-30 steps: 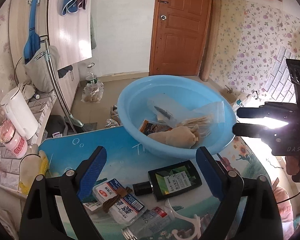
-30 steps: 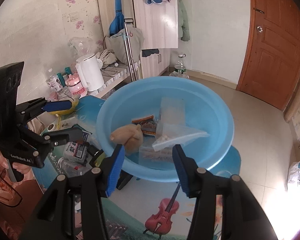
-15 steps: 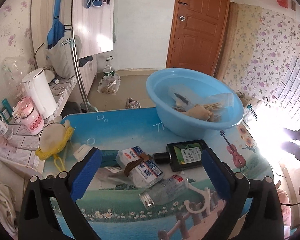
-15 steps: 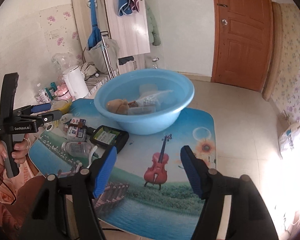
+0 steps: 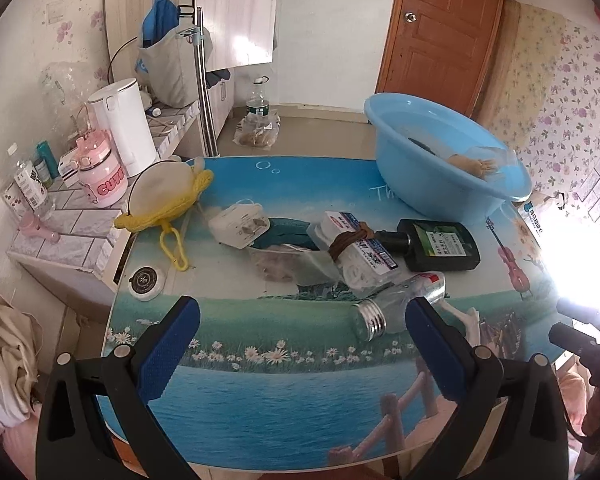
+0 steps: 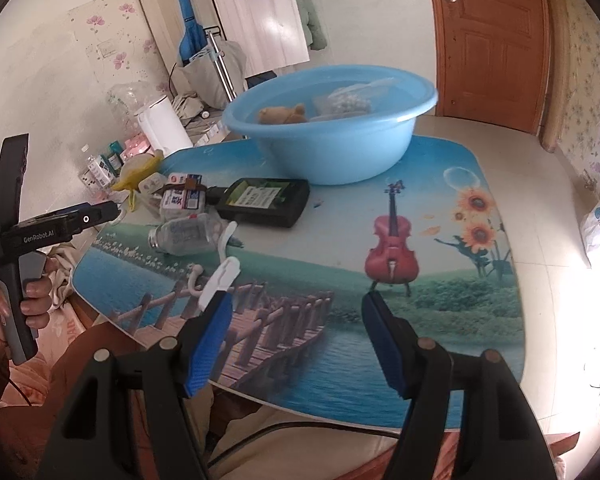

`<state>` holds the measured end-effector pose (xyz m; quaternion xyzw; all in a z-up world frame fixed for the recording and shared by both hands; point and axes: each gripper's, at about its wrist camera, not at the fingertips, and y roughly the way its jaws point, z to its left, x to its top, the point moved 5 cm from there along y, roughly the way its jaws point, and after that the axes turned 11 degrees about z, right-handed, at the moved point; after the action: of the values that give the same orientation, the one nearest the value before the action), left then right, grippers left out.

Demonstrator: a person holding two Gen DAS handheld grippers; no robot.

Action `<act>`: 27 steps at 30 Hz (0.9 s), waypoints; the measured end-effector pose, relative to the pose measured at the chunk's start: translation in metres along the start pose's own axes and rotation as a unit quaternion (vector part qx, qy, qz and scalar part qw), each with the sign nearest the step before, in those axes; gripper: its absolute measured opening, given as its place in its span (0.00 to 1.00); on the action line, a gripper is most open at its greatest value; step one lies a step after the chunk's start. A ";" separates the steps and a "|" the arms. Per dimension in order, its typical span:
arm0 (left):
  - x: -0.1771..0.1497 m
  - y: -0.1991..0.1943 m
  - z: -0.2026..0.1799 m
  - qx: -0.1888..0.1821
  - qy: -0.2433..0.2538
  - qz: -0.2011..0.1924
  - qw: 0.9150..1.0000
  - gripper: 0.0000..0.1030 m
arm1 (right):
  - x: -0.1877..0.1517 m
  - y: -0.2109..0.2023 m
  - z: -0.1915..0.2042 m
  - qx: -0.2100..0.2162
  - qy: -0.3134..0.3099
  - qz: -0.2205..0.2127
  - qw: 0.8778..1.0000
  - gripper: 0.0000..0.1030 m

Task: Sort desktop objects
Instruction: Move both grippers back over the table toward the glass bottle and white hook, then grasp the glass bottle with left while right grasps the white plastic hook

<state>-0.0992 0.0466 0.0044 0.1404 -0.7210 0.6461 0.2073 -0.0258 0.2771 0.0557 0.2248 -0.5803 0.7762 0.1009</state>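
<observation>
My left gripper point(image 5: 302, 308) hovers open over the near part of the picture-print table point(image 5: 260, 392), nothing between its blue pads. Just beyond it lie a clear plastic bottle point(image 5: 400, 308), a white box tied with a brown band point(image 5: 360, 244), a dark flat bottle point(image 5: 440, 246), a white plug adapter point(image 5: 240, 224) and a crumpled clear bag point(image 5: 284, 264). The blue basin point(image 5: 420, 184) stands at the far right with a brown pouch and bags inside. My right gripper point(image 6: 296, 300) is open and empty above the table's front edge, with a white hook point(image 6: 220, 276) by its left finger.
A yellow knitted pouch point(image 5: 168, 196) and a round white disc point(image 5: 145, 280) lie at the table's left side. Beyond it, a tiled counter holds a white kettle point(image 5: 124, 128) and a pink cup point(image 5: 100, 184). A hand holds the left gripper point(image 6: 100, 212) off the table's left edge.
Both grippers have drawn back from over the basin to the table's near edge and sunk lower. Their jaws stand wider than a second ago.
</observation>
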 end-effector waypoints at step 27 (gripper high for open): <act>-0.013 0.045 -0.043 -0.071 -0.006 0.031 0.997 1.00 | 0.017 0.072 0.039 -0.013 0.005 0.035 0.999 0.15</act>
<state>-0.1042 0.0945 -0.0377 0.1062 -0.7704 0.5986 0.1923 -0.0615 0.2167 0.0110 0.1990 -0.5974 0.7728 0.0792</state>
